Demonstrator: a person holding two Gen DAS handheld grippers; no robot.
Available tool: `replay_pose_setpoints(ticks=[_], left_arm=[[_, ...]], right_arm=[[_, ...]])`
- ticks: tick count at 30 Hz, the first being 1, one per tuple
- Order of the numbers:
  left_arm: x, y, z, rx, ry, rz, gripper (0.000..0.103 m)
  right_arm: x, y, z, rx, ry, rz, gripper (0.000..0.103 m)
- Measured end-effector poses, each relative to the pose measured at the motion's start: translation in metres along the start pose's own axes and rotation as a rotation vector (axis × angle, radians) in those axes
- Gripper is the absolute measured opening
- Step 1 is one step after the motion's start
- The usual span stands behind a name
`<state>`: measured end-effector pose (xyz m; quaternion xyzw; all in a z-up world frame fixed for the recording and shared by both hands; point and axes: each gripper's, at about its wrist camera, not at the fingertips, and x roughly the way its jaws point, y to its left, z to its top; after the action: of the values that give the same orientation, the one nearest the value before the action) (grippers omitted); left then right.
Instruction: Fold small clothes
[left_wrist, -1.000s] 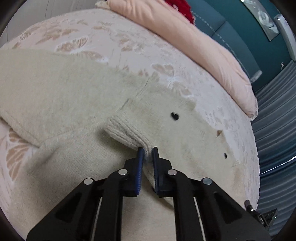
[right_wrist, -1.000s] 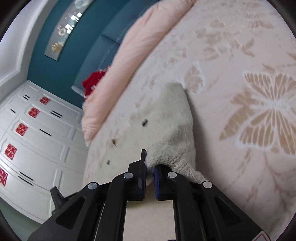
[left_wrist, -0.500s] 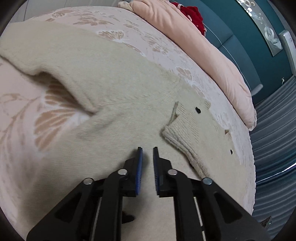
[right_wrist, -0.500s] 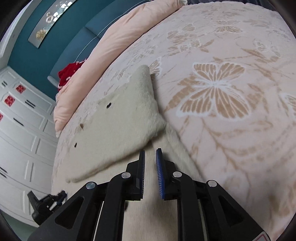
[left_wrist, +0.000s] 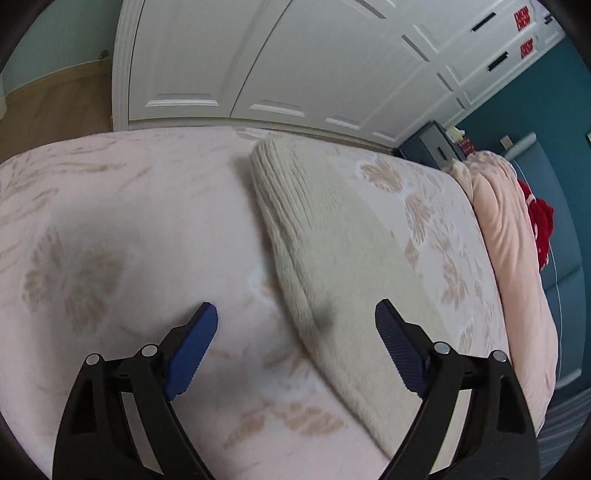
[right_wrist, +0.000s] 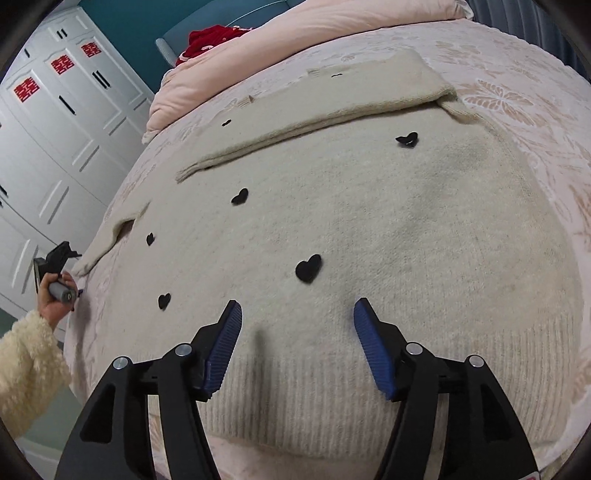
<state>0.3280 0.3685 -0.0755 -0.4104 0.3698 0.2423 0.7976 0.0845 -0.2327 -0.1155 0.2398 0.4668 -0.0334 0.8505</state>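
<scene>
A cream knit sweater (right_wrist: 369, 221) with small black hearts lies flat on the bed. One sleeve (right_wrist: 332, 107) is folded across its upper part. My right gripper (right_wrist: 297, 314) is open and empty, just above the ribbed hem. My left gripper (left_wrist: 295, 315) is open and empty over the sweater's ribbed edge (left_wrist: 317, 236) on the bedspread. In the right wrist view the left gripper (right_wrist: 55, 264) shows at the far left, held by a hand in a fluffy sleeve.
The bed has a pale pink butterfly-pattern spread (left_wrist: 110, 240). A peach duvet (right_wrist: 221, 62) and a red garment (right_wrist: 210, 37) lie at the head. White wardrobe doors (left_wrist: 295, 62) stand beyond the bed edge.
Both grippers let go of the sweater, opened wide and drew back. The left one swung toward the sweater's side edge; the right one moved to the hem.
</scene>
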Motion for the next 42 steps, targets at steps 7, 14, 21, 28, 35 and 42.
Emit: replay_pose_setpoints(ticks=[7, 14, 21, 28, 35, 42], left_arm=[[0.006, -0.048, 0.016, 0.141, 0.047, -0.058, 0.011], [-0.095, -0.175, -0.082, 0.484, 0.022, -0.376, 0.011], [-0.141, -0.267, -0.294, 0.849, 0.230, -0.561, 0.021], [-0.127, -0.190, -0.393, 0.878, 0.362, -0.449, 0.079], [-0.106, -0.083, -0.338, 0.627, 0.426, -0.396, 0.082], [-0.108, -0.070, -0.331, 0.697, 0.397, -0.433, 0.082]], right_arm=[[0.002, 0.005, -0.001, 0.048, 0.024, -0.028, 0.069], [-0.001, 0.002, 0.001, 0.082, 0.005, -0.005, 0.069], [-0.028, -0.019, 0.006, 0.098, -0.051, 0.011, 0.069], [-0.051, -0.042, 0.037, 0.052, -0.124, -0.032, 0.072], [0.006, -0.017, 0.119, 0.036, -0.071, 0.080, 0.078], [0.086, -0.006, 0.185, 0.196, -0.037, 0.111, 0.076]])
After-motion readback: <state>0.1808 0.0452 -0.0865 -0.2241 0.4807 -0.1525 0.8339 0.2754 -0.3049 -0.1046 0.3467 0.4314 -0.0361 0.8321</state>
